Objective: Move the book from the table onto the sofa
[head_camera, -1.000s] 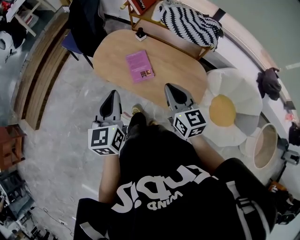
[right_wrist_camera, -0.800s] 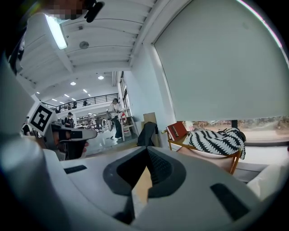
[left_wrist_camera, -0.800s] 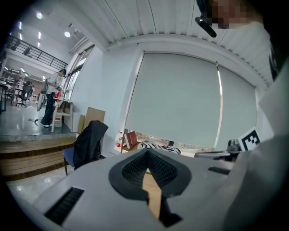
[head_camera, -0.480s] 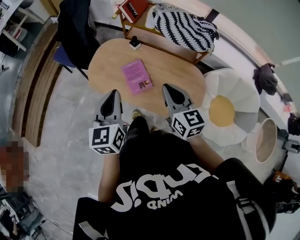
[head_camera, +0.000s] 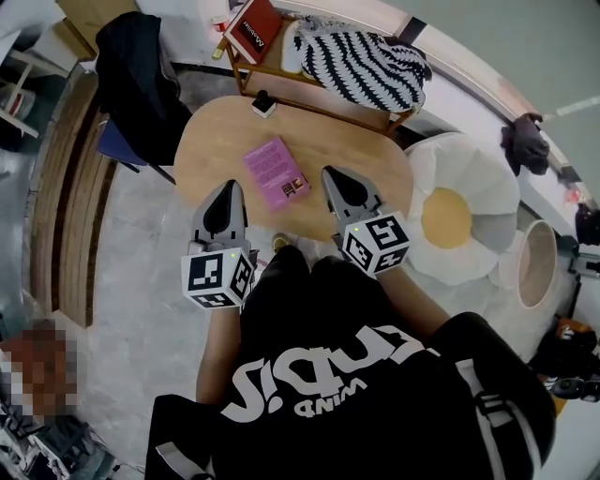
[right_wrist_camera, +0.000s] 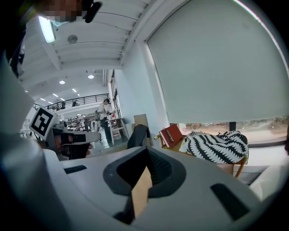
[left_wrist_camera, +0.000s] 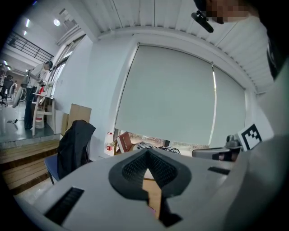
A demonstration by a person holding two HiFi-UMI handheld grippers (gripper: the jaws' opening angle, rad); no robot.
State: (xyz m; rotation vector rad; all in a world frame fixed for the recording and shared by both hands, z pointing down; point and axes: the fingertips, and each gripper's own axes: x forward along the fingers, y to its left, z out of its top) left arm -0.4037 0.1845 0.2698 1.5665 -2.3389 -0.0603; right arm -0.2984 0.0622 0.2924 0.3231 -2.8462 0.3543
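Pink-covered and thin, the book lies flat on the oval wooden table, close to the edge nearest the person and set at a slant. It is flanked by the two grippers. The left gripper is held at the near table edge just to its left, and the right gripper is held just to its right. Neither is seen to touch it. Both pairs of jaws are pressed together with nothing caught between them; only a sliver of tabletop is seen through each slit.

The step in hand is judged to be the approach to the book. For a good pick-up, the jaws must be opened before the cover is reached. Because the book lies flat, one edge should be raised or slid past the table's rim by one gripper, so that the other can be closed over cover and pages together. A grip near the spine is advised, so that the pages are not fanned. The small black-and-white box farther along the table should be left undisturbed.

The sofa is taken to be the wooden-framed seat behind the table. A striped throw and a red book are lying on it, so a bare patch should be chosen. The flower-shaped cushion on the floor is best stepped round.
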